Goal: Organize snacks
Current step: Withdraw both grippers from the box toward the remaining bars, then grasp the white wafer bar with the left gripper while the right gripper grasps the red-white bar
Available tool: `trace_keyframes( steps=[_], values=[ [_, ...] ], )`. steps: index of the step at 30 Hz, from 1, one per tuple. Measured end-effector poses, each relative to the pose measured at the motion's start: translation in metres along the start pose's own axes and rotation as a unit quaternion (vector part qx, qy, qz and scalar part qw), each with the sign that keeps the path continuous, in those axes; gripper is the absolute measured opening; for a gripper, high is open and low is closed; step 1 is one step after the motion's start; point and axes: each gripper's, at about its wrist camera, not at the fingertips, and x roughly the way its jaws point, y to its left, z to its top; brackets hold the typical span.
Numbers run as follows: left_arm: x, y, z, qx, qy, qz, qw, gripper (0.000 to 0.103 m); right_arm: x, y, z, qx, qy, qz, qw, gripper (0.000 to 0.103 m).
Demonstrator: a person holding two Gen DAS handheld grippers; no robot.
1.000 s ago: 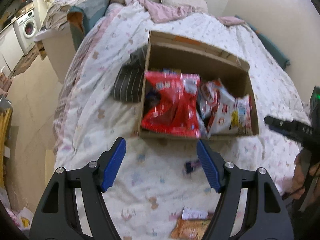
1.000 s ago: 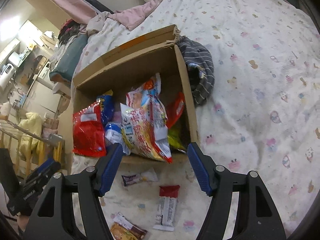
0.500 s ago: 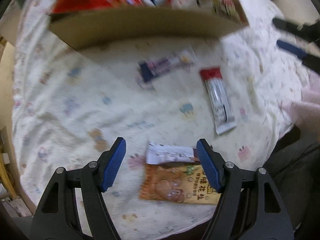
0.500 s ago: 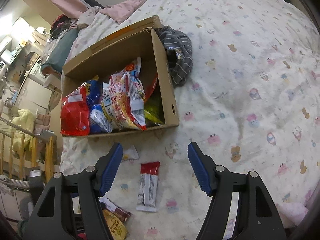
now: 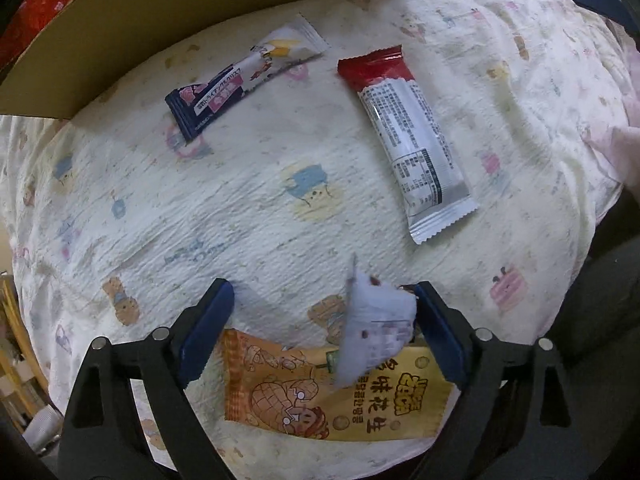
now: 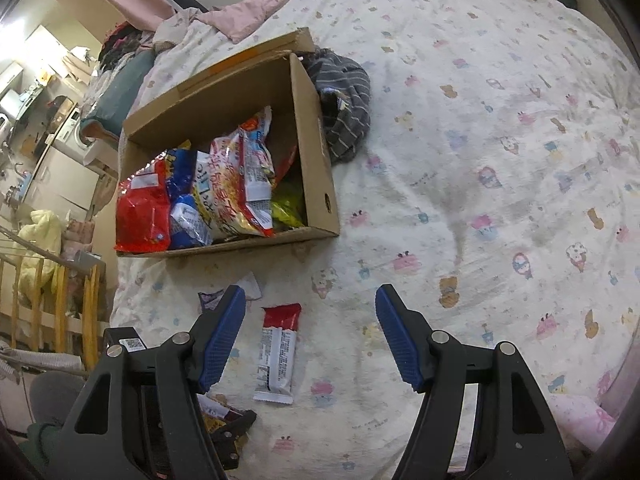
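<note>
My left gripper [image 5: 322,328] is open, low over the bedspread, its fingers on either side of an orange peanut snack packet [image 5: 320,392] with a small white wrapper [image 5: 374,326] lying on top and touching the right finger. Beyond lie a red-and-white bar [image 5: 412,136] and a navy-and-white bar [image 5: 244,80]. My right gripper [image 6: 310,336] is open and empty above the bed; the red-and-white bar [image 6: 278,354] lies between its fingers. A cardboard box [image 6: 316,168] full of snack bags [image 6: 236,184] sits behind.
A grey striped cloth [image 6: 344,108] lies against the box's right side. The box wall [image 5: 160,32] stands just beyond the bars. The bed's edge drops off at left, with a wooden rail [image 6: 60,292] below. Pillows and laundry are piled at the bed's head.
My left gripper has swung down from facing the box to close over the orange packet and white wrapper. My right gripper has pulled back from the box.
</note>
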Motion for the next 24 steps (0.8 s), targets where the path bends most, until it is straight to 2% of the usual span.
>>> trace_keyframes(
  steps=[2,3,4,6,8,17,24],
  values=[
    [0.000,-0.003,0.000,0.000,-0.002,-0.002,1.0000,0.085,0.003,0.001,-0.001,-0.002,0.004,-0.002,1.000,0.070],
    [-0.002,-0.003,-0.001,0.001,-0.007,0.001,1.0000,0.074,0.005,0.001,-0.001,-0.003,0.008,-0.003,1.000,0.070],
    [-0.005,-0.002,-0.001,0.001,-0.012,0.003,0.9999,0.067,0.006,0.003,-0.002,-0.004,0.010,-0.003,1.000,0.070],
    [-0.011,-0.001,0.001,0.000,-0.018,-0.003,0.9998,0.035,0.012,0.005,-0.003,-0.005,0.019,0.001,1.000,0.070],
    [-0.015,0.001,0.003,-0.004,-0.023,-0.013,0.9996,0.020,0.020,0.006,-0.004,-0.002,0.032,0.006,0.999,0.070],
    [-0.053,0.030,0.006,-0.054,-0.078,-0.067,0.9933,0.017,0.057,0.022,-0.009,-0.006,0.093,0.015,0.996,0.070],
    [-0.067,0.055,-0.001,-0.093,-0.107,-0.056,0.9883,0.017,0.107,0.037,-0.023,-0.023,0.164,0.003,0.986,0.070]
  ],
)
